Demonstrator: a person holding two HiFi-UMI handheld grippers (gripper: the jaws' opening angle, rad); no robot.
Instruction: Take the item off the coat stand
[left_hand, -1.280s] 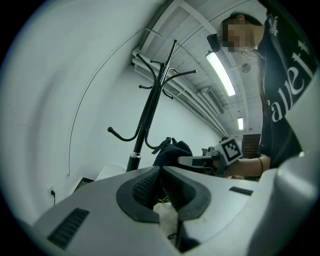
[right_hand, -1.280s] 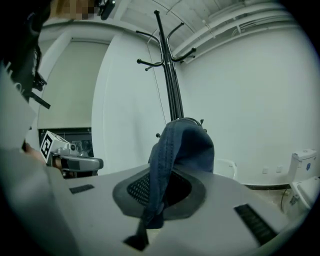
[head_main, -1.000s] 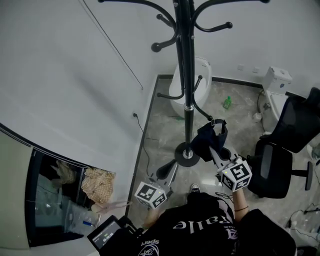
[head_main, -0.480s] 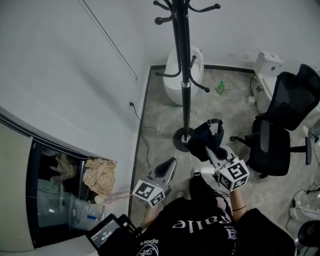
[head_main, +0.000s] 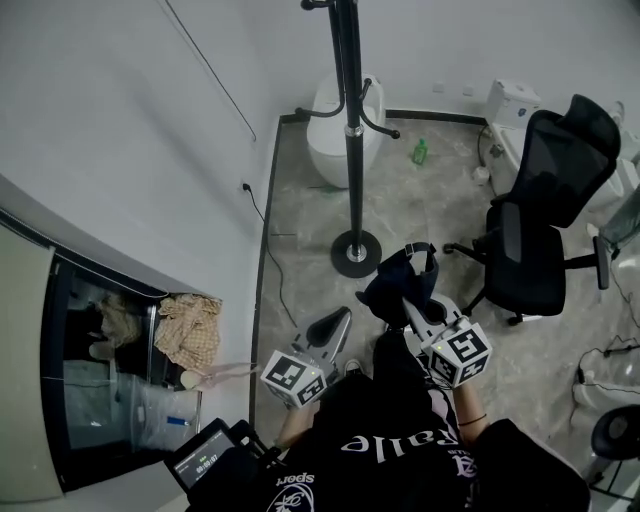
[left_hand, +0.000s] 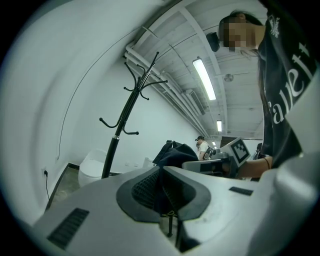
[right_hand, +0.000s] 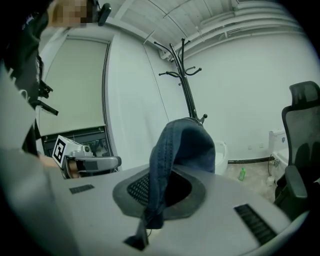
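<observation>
The black coat stand (head_main: 349, 110) rises from its round base on the floor, and no item hangs on the hooks in view. A dark blue cloth item (head_main: 395, 285) with a strap loop hangs from my right gripper (head_main: 408, 300), which is shut on a fold of it (right_hand: 185, 145). It is clear of the stand, in front of the base. My left gripper (head_main: 338, 322) floats to the left of it, shut with nothing between its jaws (left_hand: 161, 172). In the left gripper view the item (left_hand: 175, 152) shows just beyond the jaw tips.
A black office chair (head_main: 540, 230) stands to the right. A white toilet (head_main: 335, 135) sits behind the stand, with a second white fixture (head_main: 510, 105) and a green bottle (head_main: 421, 152) near the back wall. A cable (head_main: 270, 250) runs along the left wall, near a shelf with cloth (head_main: 190, 330).
Both grippers and the person have drawn back from the coat stand, the blue item staying in the right gripper. The stand and its base now lie farther off in the head view.
</observation>
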